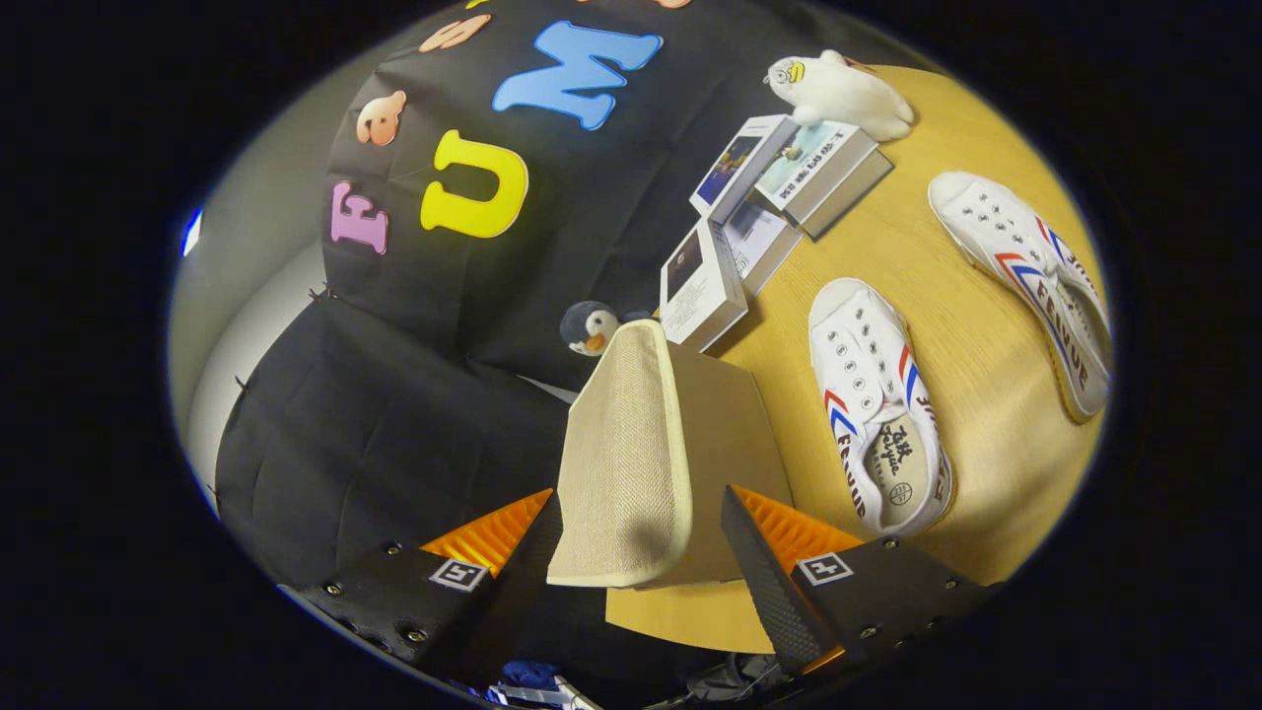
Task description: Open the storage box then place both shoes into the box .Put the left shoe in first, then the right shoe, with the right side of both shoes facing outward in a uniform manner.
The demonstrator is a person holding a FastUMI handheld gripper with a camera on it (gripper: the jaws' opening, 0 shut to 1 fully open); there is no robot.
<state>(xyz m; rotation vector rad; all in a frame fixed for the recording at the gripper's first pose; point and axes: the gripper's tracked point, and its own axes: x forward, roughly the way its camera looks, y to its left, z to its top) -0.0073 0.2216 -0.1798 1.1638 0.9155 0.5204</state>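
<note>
The storage box's beige woven lid [621, 463], edged with cream piping, stands tilted up between my fingers, and its smooth brown face [730, 434] shows beside it. My gripper [636, 503] is shut on the lid's edge, with one finger on each face. Two white canvas shoes with red and blue stripes lie on the wooden table [986, 444] beyond the fingers. The nearer shoe [877, 414] is just past the lid. The farther shoe [1035, 276] lies apart from it, toward the table's edge. Both have their openings up. The lid hides the box's body.
Several books [769, 197] are stacked behind the shoes, with a white plush animal [838, 94] lying on the stack. A small penguin plush [590, 327] peeks out behind the lid's top. The black cloth wall [414, 394] hangs close behind the box.
</note>
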